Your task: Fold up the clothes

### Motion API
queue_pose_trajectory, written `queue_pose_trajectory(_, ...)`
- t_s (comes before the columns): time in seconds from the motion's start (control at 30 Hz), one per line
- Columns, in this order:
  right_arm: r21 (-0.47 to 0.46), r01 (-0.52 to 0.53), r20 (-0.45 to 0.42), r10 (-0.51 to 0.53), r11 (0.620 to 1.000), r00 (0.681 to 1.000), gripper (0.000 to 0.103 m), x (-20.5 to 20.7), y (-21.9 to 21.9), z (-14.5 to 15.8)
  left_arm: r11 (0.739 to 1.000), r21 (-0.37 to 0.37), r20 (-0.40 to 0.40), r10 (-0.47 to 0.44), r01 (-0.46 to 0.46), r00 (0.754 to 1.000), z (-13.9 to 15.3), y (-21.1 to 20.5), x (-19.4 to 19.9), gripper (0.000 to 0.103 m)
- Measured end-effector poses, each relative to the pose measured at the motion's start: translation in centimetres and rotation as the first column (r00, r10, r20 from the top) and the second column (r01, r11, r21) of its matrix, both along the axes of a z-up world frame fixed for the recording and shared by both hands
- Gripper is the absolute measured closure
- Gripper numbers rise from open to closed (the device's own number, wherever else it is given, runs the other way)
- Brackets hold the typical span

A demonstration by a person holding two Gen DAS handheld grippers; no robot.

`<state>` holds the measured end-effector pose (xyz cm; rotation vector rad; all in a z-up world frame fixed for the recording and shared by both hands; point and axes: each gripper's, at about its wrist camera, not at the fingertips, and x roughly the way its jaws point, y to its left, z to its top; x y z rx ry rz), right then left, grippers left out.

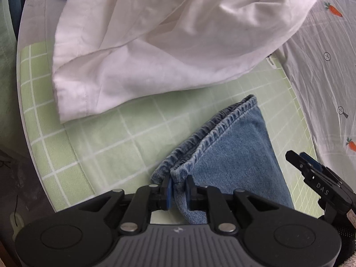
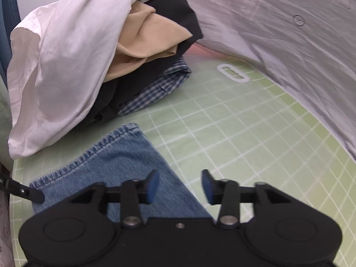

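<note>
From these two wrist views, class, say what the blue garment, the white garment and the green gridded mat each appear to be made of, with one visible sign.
Blue garment: denim, likely cotton; twill weave, faded puckered hem stitching. White garment: thin woven cloth, perhaps cotton; soft creases, matte. Green gridded mat: looks like smooth plastic or vinyl; flat, slight sheen, printed white lines.

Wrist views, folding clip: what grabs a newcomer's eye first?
First, the blue denim garment on the green grid mat, its hem corner pinched in the left tool. Next, the big white garment heaped at the mat's far side, draped over tan, black and plaid clothes. The right tool hangs open over the denim's right edge, gripping nothing.
</note>
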<state>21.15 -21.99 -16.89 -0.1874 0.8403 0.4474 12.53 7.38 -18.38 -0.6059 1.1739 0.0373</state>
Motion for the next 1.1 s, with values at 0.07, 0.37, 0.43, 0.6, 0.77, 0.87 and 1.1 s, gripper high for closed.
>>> queue_pose_trajectory(0.07, -0.024, 0.074, 0.026, -0.073, 0.997, 0.997, 0.039, -2.3, -1.9, 0.3, 0.998, 0.057, 0.017, -0.027, 0.026, 0.999, 0.6, -0.5, -0.3, 0.070)
queue_pose_trajectory(0.37, -0.061, 0.643, -0.039, -0.646, 0.763, 0.762, 0.030, -14.0, -13.8, -0.8, 0.999, 0.052, -0.005, -0.007, 0.007, 1.000, -0.8, -1.0, 0.1, 0.050)
queue_pose_trajectory(0.43, -0.092, 0.732, -0.065, -0.738, 0.675, 0.672, 0.029, -16.8, -16.5, -1.6, 0.996, 0.086, 0.001, -0.016, 0.016, 1.000, -1.1, -1.5, 0.1, 0.050)
queue_pose_trajectory(0.6, -0.120, 0.874, -0.108, -0.881, 0.471, 0.460, 0.027, -22.1, -22.0, -3.0, 0.994, 0.106, 0.032, -0.029, 0.025, 0.999, -1.3, -2.1, -0.1, 0.048)
queue_pose_trajectory(0.77, -0.147, 0.899, -0.112, -0.910, 0.412, 0.398, 0.021, -25.4, -24.2, -3.9, 0.990, 0.138, 0.045, -0.043, 0.037, 0.998, -1.2, -2.8, -0.1, 0.048)
queue_pose_trajectory(0.87, -0.130, 0.907, -0.123, -0.914, 0.401, 0.387, 0.016, -26.8, -24.5, -4.2, 0.991, 0.133, 0.062, -0.017, 0.009, 0.998, -1.3, -3.0, -0.4, 0.059)
queue_pose_trajectory(1.1, -0.090, 0.910, -0.155, -0.908, 0.405, 0.389, 0.009, -27.7, -24.6, -4.6, 0.994, 0.099, 0.115, 0.039, -0.051, 0.993, -1.2, -3.2, -1.6, 0.086)
